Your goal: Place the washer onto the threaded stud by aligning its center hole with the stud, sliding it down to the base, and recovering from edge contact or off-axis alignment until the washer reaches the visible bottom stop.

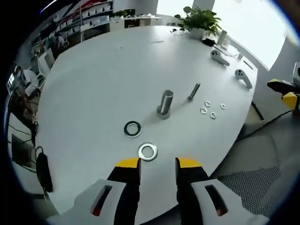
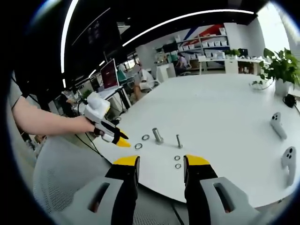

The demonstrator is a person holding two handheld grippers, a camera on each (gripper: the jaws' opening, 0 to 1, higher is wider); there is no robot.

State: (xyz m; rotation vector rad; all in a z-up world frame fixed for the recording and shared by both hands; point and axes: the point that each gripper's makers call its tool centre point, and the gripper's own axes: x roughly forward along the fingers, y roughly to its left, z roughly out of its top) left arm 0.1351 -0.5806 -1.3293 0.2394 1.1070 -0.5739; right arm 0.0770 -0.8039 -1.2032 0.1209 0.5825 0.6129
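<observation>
A thick threaded stud [image 1: 165,104] stands upright on its hex base near the middle of the white table [image 1: 103,79]. Two large steel washers lie flat in front of it: one [image 1: 147,151] just beyond my left gripper [image 1: 158,163], the other [image 1: 132,129] a little farther off. The left gripper is open and empty, above the table's near edge. In the right gripper view a hand holds that left gripper [image 2: 122,139] beside the washers [image 2: 138,146] and the stud [image 2: 157,135]. My right gripper [image 2: 161,161] is open and empty, back off the table edge.
A thinner bolt [image 1: 194,91] stands right of the stud, with several small washers [image 1: 207,108] scattered beside it. Two white hand controllers [image 1: 243,77] and a potted plant [image 1: 199,21] sit at the far side. Mesh chairs [image 2: 65,164] stand off the table edge.
</observation>
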